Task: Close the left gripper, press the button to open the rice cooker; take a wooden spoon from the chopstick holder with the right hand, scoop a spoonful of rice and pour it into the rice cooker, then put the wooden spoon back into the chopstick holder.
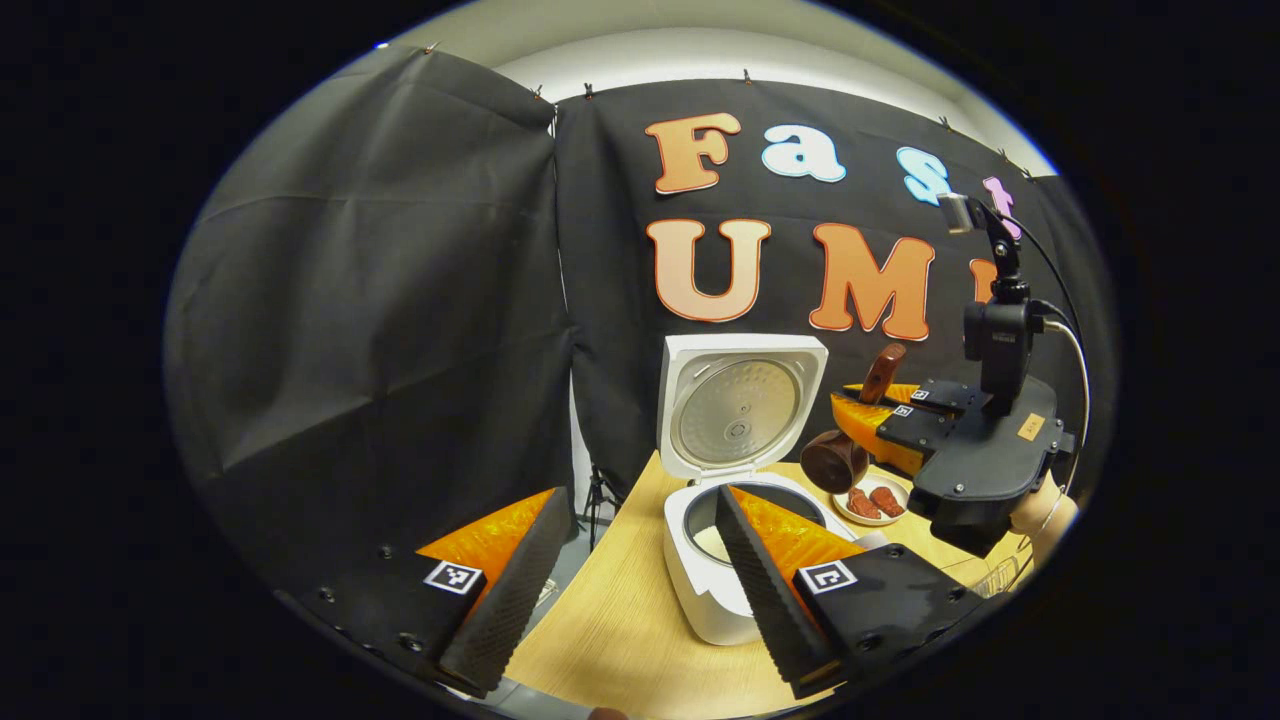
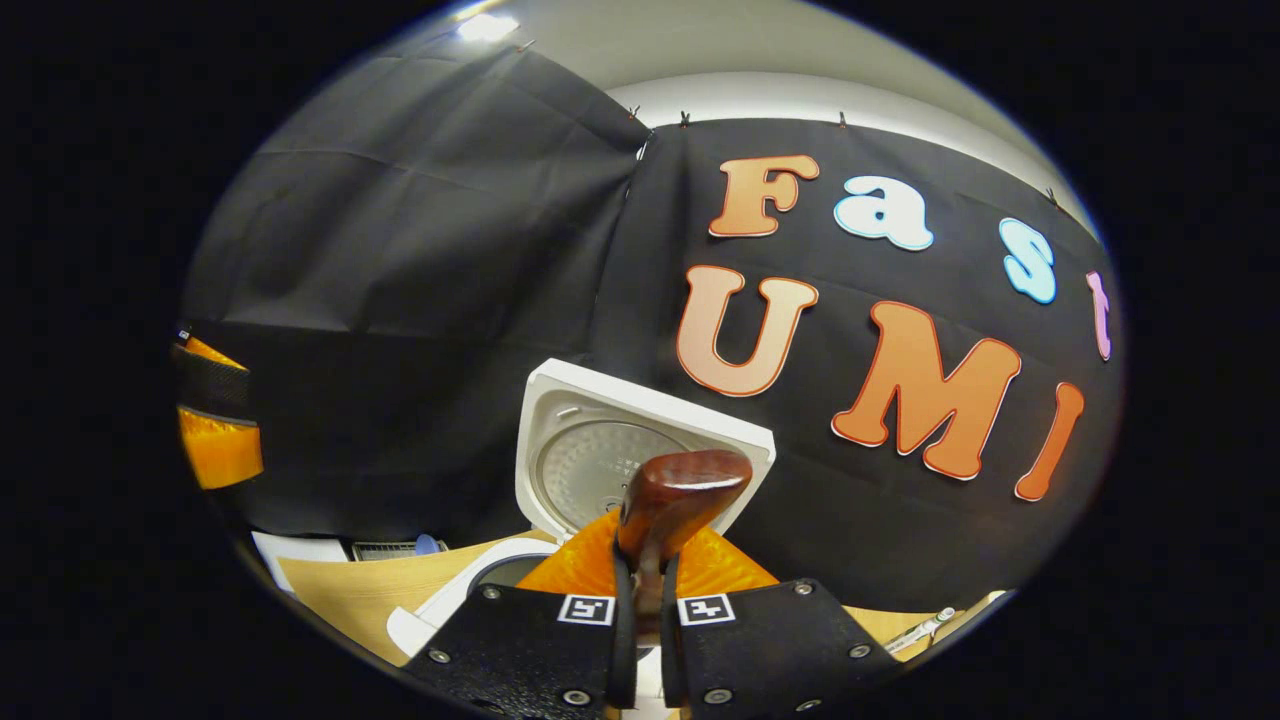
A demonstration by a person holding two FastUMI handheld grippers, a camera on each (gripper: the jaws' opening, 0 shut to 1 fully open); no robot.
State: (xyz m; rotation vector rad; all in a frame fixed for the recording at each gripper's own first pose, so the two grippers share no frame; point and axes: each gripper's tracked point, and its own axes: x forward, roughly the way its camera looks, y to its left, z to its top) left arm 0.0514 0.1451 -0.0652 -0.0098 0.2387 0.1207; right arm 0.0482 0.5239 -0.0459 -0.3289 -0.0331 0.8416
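While left gripper (image 1: 640, 570) gapes over wood table (image 1: 640, 640), right gripper (image 2: 640, 600) clamps wooden spoon (image 2: 680, 490).

Surfaces: glossy wood, white plastic, dull metal, matt cloth.
Wooden spoon (image 1: 838, 455) dark and polished; rice cooker (image 1: 712, 590) smooth white plastic, its lid (image 1: 738, 412) lined in brushed metal; table (image 1: 620, 640) pale matt wood grain; booth wall (image 1: 380, 300) creased cloth.

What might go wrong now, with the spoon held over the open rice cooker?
1. The right hand-held gripper pinches the wooden spoon by its handle only, so the spoon may twist and spill rice onto the table.
2. The left hand-held gripper sits close before the rice cooker and may bump it.
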